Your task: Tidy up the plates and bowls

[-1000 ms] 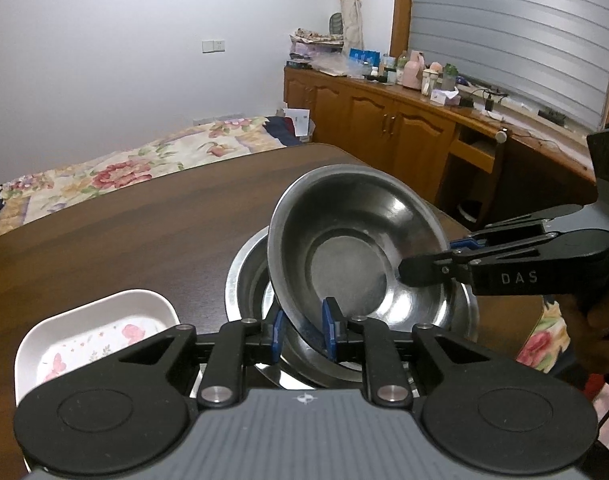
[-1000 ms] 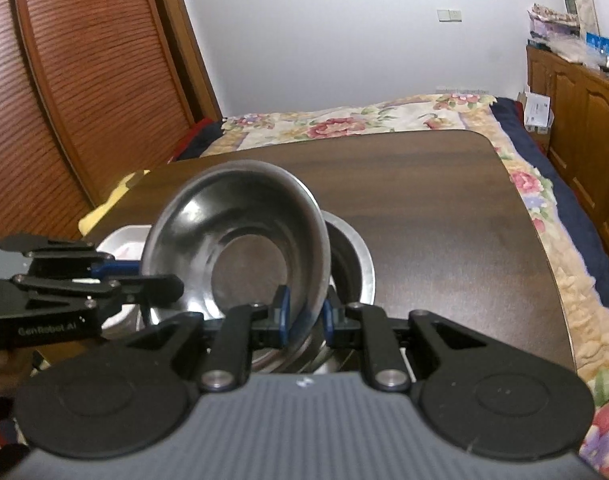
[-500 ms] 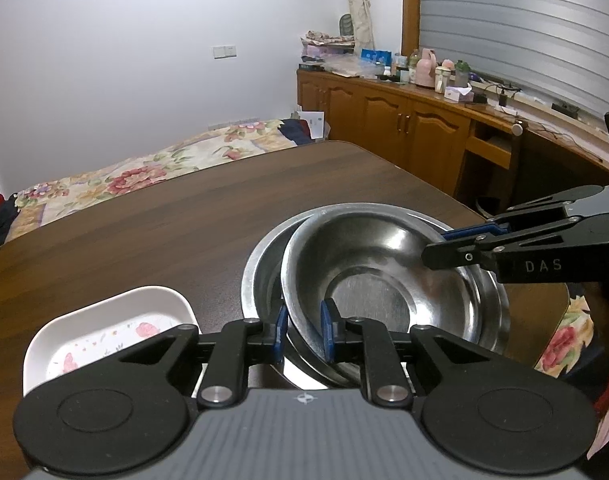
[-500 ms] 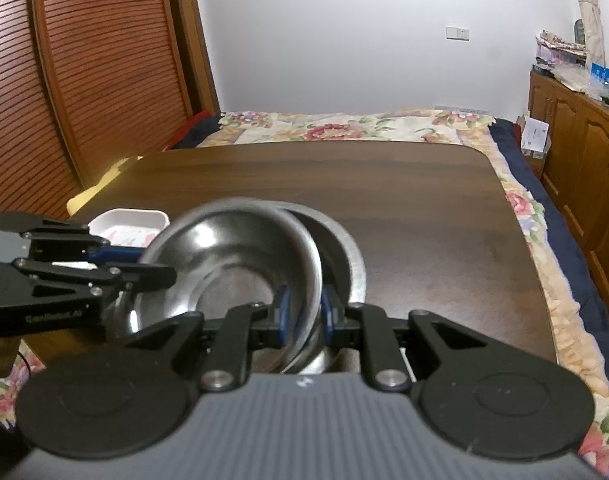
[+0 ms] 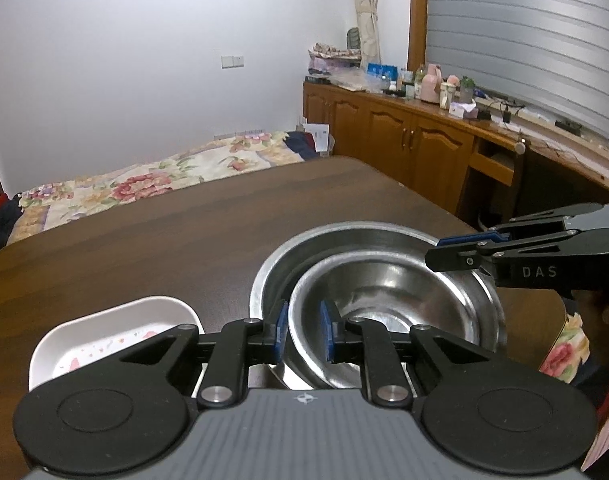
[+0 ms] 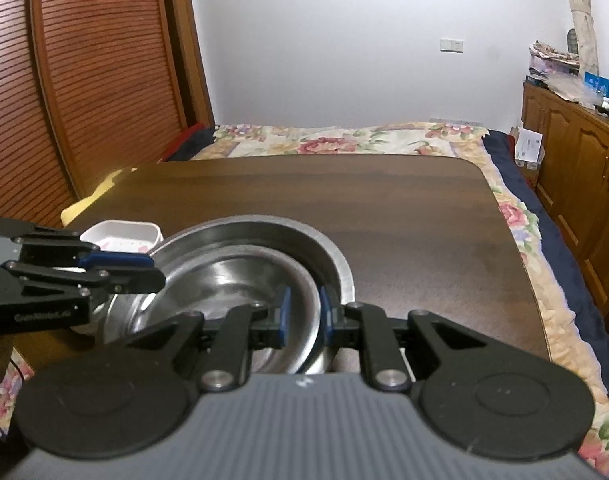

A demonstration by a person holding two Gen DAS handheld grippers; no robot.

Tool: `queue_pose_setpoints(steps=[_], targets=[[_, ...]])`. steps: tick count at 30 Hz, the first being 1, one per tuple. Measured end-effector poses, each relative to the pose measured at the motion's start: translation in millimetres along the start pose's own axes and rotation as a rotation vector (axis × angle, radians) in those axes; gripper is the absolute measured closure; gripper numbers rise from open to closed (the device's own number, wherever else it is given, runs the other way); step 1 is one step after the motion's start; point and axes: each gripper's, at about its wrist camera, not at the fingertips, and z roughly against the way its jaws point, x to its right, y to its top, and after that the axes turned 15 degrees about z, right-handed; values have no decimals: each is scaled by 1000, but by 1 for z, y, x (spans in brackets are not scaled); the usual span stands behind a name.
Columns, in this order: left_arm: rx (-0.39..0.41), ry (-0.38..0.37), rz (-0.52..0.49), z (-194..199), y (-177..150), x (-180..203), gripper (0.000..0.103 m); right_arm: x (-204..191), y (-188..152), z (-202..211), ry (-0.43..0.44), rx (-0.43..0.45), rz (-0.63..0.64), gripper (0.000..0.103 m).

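Change: small steel bowl (image 5: 396,316), tilted upright a second earlier, had been lowered into the large steel bowl (image 5: 304,252) and lay nearly level.
Left gripper (image 5: 303,332): jaws pinched the small bowl's near rim, one blue pad inside, one outside.
Right gripper (image 6: 303,316): jaws pinched the opposite rim likewise.
Large bowl: rested on the dark wooden desk (image 5: 164,240).
White dish (image 5: 104,344): on the desk, just beside the large bowl, left of the left gripper.
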Motion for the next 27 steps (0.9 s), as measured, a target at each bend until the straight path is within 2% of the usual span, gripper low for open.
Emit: queue_pose_setpoints(steps=[7, 12, 15, 17, 20, 22, 24, 27], targets=[[56, -25, 31, 8, 3, -5, 84, 4, -2, 17, -5, 57, -39, 85], [73, -1, 42, 4, -1, -8, 82, 0, -7, 18, -23, 78, -21, 85], [87, 17, 38, 3, -5, -8, 66, 0, -9, 15, -33, 89, -22, 85], [92, 25, 43, 2, -9, -9, 50, -1, -11, 14, -40, 101, -8, 84], [111, 36, 43, 3, -15, -6, 36, -2, -13, 14, -57, 116, 6, 71], [114, 38, 43, 3, -18, -5, 33, -1, -14, 14, -60, 131, 9, 57], [110, 37, 52, 2, -19, -6, 30, -1, -16, 14, -72, 148, 12, 50], [103, 38, 67, -1, -20, -8, 30, 0, -20, 10, -93, 155, 13, 48]])
